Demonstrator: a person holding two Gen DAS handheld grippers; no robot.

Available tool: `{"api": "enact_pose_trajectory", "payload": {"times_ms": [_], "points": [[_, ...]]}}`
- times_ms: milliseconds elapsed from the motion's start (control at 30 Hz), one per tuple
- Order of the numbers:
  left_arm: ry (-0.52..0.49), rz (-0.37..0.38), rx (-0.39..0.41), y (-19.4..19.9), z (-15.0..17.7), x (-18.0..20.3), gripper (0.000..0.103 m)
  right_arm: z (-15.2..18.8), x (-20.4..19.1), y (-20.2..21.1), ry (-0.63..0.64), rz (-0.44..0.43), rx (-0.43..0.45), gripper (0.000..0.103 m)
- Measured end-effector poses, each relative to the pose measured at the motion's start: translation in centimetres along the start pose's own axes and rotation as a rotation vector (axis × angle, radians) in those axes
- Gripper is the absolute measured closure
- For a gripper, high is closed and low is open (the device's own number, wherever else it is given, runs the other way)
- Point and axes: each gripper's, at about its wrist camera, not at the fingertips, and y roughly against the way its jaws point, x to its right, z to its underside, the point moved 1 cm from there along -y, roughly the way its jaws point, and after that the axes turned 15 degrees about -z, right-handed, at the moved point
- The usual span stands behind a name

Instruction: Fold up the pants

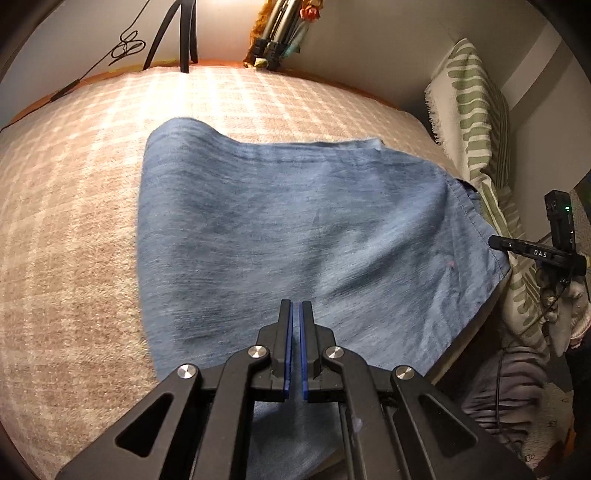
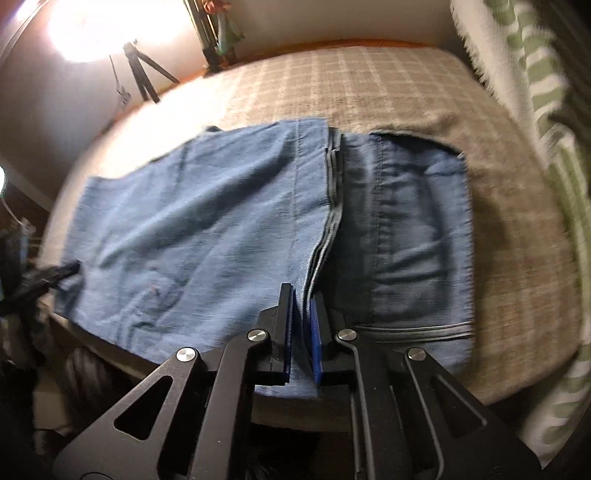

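Blue denim pants (image 1: 288, 236) lie spread on a beige checked bed cover (image 1: 74, 206). In the left wrist view my left gripper (image 1: 296, 306) is shut just above the cloth near its front edge; no cloth shows between the pads. In the right wrist view the pants (image 2: 207, 236) are folded over, with a dark zipper seam (image 2: 327, 221) running down the middle. My right gripper (image 2: 301, 295) is shut on the folded edge of the pants at the seam's lower end. The other gripper's tip (image 2: 55, 275) touches the pants' left edge.
A green striped white blanket (image 1: 476, 140) hangs at the right side of the bed. Tripod legs (image 2: 142, 74) and a bright lamp (image 2: 85, 29) stand behind the bed. A black device labelled DAS (image 1: 543, 254) is at the right. Dark clutter lies below the bed's front edge.
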Motion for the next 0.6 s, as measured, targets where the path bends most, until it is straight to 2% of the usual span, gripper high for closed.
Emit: {"api": "enact_pose_trajectory", "payload": {"times_ms": [200, 267, 300, 400, 467, 567, 600], "points": [[-0.069, -0.041, 0.028, 0.9, -0.3, 1.3, 0.102, 1.6, 2.2, 1.4, 0.010, 0.044, -0.043, 0.097], [-0.080, -0.049, 0.026, 0.8, -0.2, 1.3, 0.102, 2.3, 2.7, 0.7, -0.002, 0.018, -0.052, 0.097], [-0.089, -0.058, 0.021, 0.6, -0.1, 1.3, 0.102, 2.6, 2.8, 0.0, 0.018, 0.004, -0.094, 0.096], [-0.090, -0.073, -0.002, -0.2, -0.1, 1.0, 0.102, 1.8, 2.8, 0.2, 0.051, -0.043, -0.136, 0.090], [-0.069, -0.060, -0.018, -0.6, -0.1, 0.5, 0.102, 0.8, 2.8, 1.2, 0.076, -0.080, -0.098, 0.086], [-0.052, -0.049, -0.038, -1.2, 0.1, 0.1, 0.102, -2.0, 3.4, 2.3, 0.072, -0.129, 0.031, 0.063], [-0.053, -0.051, -0.040, -1.3, 0.2, 0.1, 0.102, -3.1, 3.9, 2.1, 0.041, -0.154, 0.054, 0.060]]}}
